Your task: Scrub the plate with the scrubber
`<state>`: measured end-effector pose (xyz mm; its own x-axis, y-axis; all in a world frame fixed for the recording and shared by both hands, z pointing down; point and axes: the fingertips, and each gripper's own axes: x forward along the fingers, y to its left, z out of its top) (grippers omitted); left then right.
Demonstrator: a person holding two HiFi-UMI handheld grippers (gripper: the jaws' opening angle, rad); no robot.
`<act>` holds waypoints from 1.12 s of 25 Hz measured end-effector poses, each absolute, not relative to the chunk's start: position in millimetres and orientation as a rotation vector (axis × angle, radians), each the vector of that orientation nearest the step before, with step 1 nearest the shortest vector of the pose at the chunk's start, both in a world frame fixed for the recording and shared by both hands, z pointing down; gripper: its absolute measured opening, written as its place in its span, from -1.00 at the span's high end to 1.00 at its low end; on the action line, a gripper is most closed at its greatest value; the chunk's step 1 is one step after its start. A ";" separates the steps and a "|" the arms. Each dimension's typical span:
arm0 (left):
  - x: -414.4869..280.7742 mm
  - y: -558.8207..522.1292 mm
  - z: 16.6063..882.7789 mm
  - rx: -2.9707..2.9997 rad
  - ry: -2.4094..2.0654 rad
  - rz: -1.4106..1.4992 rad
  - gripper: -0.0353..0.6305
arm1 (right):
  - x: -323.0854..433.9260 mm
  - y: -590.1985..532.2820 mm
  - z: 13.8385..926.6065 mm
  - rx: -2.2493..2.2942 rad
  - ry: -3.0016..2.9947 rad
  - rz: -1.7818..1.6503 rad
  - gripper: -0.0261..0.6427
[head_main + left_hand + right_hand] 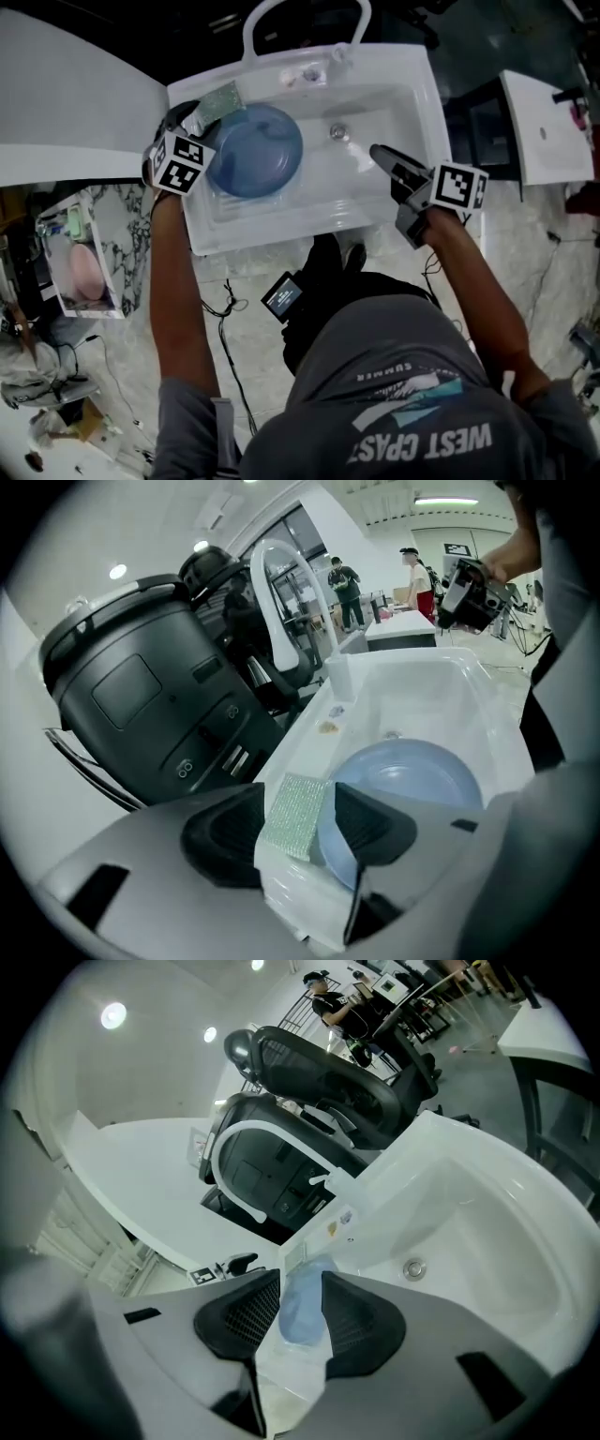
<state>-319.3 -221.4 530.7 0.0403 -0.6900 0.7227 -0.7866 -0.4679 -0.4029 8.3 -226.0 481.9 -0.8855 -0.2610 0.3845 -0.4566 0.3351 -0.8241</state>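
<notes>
I am holding my left gripper [298, 803] with its ribbed black pads spread, pinching nothing. Just past them the glittery rectangular scrubber [292, 819] is lying on the glossy white sink [427, 682] rim, beside the round blue plate [412, 775] (sitting in the basin). My right gripper [302, 1307] is gaping too, empty.

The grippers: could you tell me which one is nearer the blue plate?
The left gripper, right beside the plate and the scrubber; the right gripper hangs across the sink, apart from the plate.
</notes>
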 end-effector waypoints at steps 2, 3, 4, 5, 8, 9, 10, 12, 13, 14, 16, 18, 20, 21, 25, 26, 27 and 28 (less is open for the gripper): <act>-310.8 -210.5 508.0 2.219 -1.601 1.389 0.19 | 19.4 -219.5 478.6 0.711 -2.370 1.595 0.45; -305.2 -204.5 494.8 2.239 -1.623 1.367 0.19 | 24.8 -215.7 475.9 0.730 -2.357 1.596 0.45; -299.4 -197.4 480.5 2.253 -1.646 1.342 0.21 | 27.6 -211.9 470.5 0.726 -2.367 1.589 0.46; -293.7 -189.4 465.6 2.261 -1.672 1.311 0.24 | 29.2 -208.0 463.5 0.709 -2.390 1.580 0.46; -275.4 -168.5 420.6 2.298 -1.760 1.181 0.38 | 31.3 -198.6 438.2 0.634 -2.478 1.545 0.51; -269.1 -163.4 404.9 2.319 -1.794 1.142 0.47 | 32.1 -196.5 429.7 0.614 -2.506 1.529 0.59; -262.2 -158.5 389.2 2.342 -1.827 1.109 0.59 | 32.6 -194.3 420.5 0.592 -2.539 1.503 0.70; -245.7 -146.9 357.7 2.395 -1.886 1.042 0.80 | 33.1 -187.6 399.3 0.538 -2.621 1.409 0.77; -236.4 -140.2 341.7 2.423 -1.913 1.004 0.84 | 33.4 -183.1 387.3 0.514 -2.664 1.345 0.79; -226.7 -132.8 325.6 2.452 -1.937 0.963 0.87 | 33.9 -177.6 374.8 0.493 -2.706 1.275 0.79; -205.5 -116.2 293.3 2.511 -1.976 0.864 0.89 | 35.6 -164.0 349.8 0.452 -2.784 1.126 0.81; -182.3 -98.9 260.8 2.565 -1.995 0.734 0.89 | 37.7 -148.7 326.4 0.410 -2.847 0.967 0.82; -162.2 -82.5 230.7 2.595 -2.008 0.589 0.89 | 39.2 -134.3 302.3 0.369 -2.906 0.803 0.82; -154.2 -74.8 218.1 2.602 -2.015 0.528 0.89 | 40.5 -127.9 289.3 0.357 -2.935 0.720 0.83; -121.9 -42.8 182.2 2.627 -2.028 0.377 0.89 | 50.3 -98.9 235.8 0.345 -3.036 0.370 0.83; -113.1 -33.8 175.1 2.630 -2.028 0.343 0.89 | 53.2 -90.1 223.9 0.344 -3.047 0.275 0.83; -104.7 -24.7 168.5 2.632 -2.028 0.312 0.89 | 56.0 -81.3 212.7 0.343 -3.051 0.177 0.83; -96.6 -15.8 162.8 2.635 -2.024 0.283 0.89 | 58.6 -72.7 202.1 0.341 -3.051 0.083 0.83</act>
